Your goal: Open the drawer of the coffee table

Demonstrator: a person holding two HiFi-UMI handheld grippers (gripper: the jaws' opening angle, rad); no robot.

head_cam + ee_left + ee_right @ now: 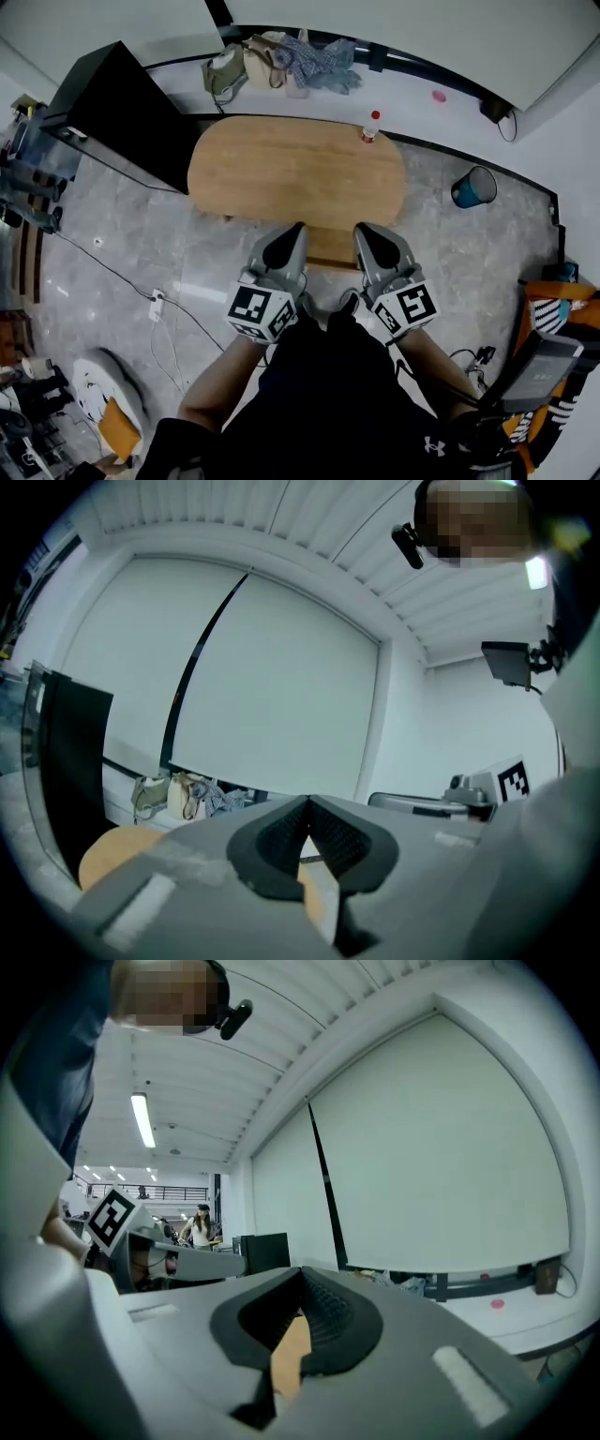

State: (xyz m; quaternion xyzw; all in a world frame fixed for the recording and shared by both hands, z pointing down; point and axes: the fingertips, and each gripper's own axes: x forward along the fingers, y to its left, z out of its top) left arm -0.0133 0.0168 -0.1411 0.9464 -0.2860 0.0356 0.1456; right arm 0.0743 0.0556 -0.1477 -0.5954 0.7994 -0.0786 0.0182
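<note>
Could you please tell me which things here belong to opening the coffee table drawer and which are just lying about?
For the job:
coffee table
drawer
left gripper, shut, empty
right gripper, shut, empty

Just lying about:
red-capped bottle on that table
blue bin
bags and clothes
power strip

One counter [281,169], oval and wood-topped, centre of frame. One red-capped bottle [371,127] at its upper right edge. Two claws, lower centre: left claw [296,231], right claw [362,231]. Two marker cubes, one per claw: left cube [262,312], right cube [405,307]. One blue bin [473,187], right of frame. Two bags, upper centre: green bag [223,73], beige bag [264,56]. One black cabinet [122,108], upper left. One power strip [157,306], lower left.
</note>
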